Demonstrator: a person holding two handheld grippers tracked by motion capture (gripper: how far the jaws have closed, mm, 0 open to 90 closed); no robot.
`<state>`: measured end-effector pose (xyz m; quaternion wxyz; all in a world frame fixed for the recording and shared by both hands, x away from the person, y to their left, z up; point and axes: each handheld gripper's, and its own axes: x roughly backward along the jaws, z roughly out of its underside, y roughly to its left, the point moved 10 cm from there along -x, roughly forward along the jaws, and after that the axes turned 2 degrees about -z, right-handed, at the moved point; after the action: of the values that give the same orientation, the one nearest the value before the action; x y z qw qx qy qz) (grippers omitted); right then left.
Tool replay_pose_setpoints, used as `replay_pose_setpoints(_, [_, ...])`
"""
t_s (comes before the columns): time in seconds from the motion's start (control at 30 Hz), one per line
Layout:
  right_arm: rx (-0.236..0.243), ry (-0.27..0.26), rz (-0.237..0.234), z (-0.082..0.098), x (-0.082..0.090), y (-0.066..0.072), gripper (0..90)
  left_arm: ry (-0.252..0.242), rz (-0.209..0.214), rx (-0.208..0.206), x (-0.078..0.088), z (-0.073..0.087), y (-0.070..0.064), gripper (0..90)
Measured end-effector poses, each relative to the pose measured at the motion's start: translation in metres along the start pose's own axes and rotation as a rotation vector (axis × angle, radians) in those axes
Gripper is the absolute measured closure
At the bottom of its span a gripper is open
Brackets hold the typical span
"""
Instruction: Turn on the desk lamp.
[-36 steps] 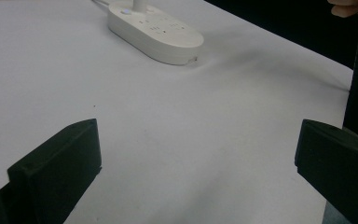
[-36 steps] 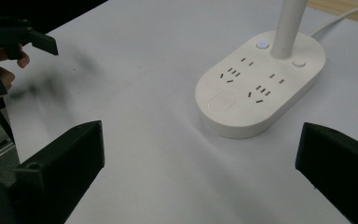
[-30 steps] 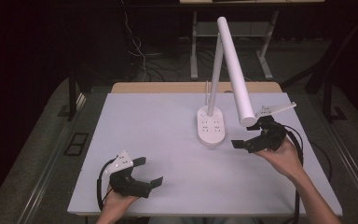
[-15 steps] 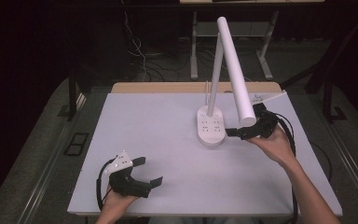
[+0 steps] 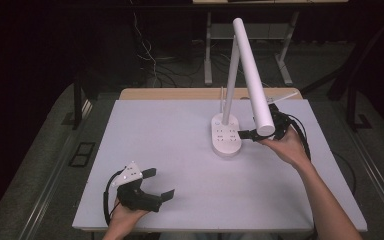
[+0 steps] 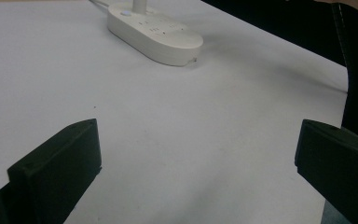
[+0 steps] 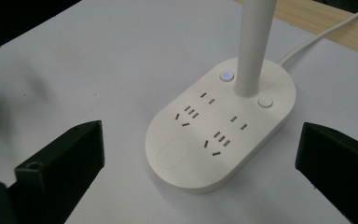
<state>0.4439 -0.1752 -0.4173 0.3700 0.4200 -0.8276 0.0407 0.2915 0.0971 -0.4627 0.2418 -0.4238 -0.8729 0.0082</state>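
Holding my right gripper [image 5: 246, 134] beside the lamp base [image 7: 221, 133], jaws spread wide; my left gripper [image 5: 152, 186] rests released on the bench [image 5: 180, 130]

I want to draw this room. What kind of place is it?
Probably a lab or workshop. A white table holds a desk lamp with sockets in its base, cables trail over the dark floor, and metal stand legs rise behind.
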Motion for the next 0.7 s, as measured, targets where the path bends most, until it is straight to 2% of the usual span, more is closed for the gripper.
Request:
replay_pose_setpoints(0.27, [-0.02, 0.008, 0.006, -0.004, -0.015, -0.014, 1.0, -0.004, -0.004, 0.002, 0.001, 0.0, 0.001, 0.0])
replay_pose_setpoints(0.7, [-0.053, -0.011, 0.0, -0.016, -0.037, -0.034, 1.0, -0.003, -0.001, 0.0, 0.001, 0.0, 0.001, 0.0])
